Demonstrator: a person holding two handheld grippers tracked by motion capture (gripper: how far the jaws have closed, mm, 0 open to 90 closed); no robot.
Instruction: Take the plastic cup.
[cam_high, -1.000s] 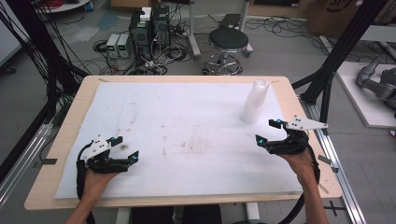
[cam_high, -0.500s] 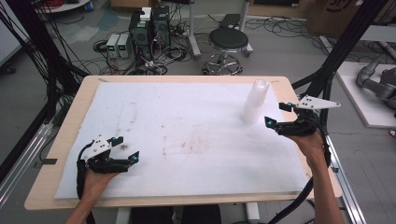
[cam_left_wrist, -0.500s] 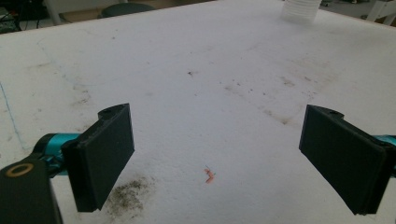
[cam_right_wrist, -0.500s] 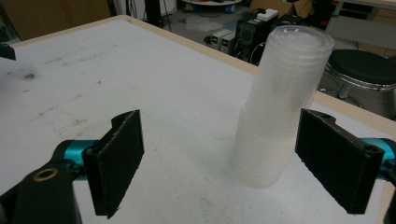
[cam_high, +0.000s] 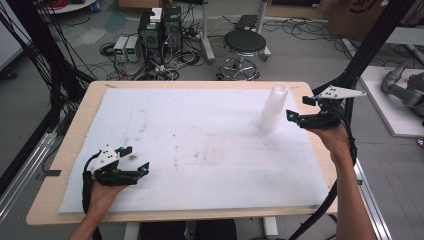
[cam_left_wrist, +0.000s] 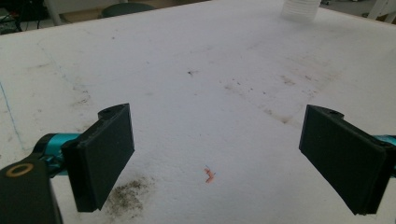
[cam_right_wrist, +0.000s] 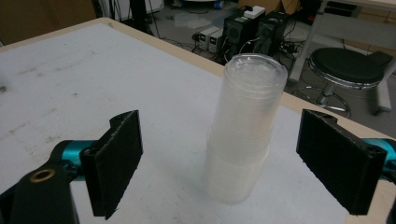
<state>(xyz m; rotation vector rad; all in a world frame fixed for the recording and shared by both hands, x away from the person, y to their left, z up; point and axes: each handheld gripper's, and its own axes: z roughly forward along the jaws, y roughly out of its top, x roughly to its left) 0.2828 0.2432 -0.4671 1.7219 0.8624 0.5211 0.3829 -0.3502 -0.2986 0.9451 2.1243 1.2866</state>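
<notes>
Two hand-held grippers: both released; your right hand-held gripper frames the cup stack.
Stack location: upright on the bench, far right.
Risk: off-centre squeeze could topple it.

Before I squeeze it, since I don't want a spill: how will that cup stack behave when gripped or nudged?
The cup stack looks thin, clear plastic, so probably light and apt to flex or crack under a hard squeeze. It stands tall on a narrow base, upside down, so a high nudge would likely tip it. The right tool is open with the stack ahead of its jaws, untouched; gripping low seems safer.
</notes>
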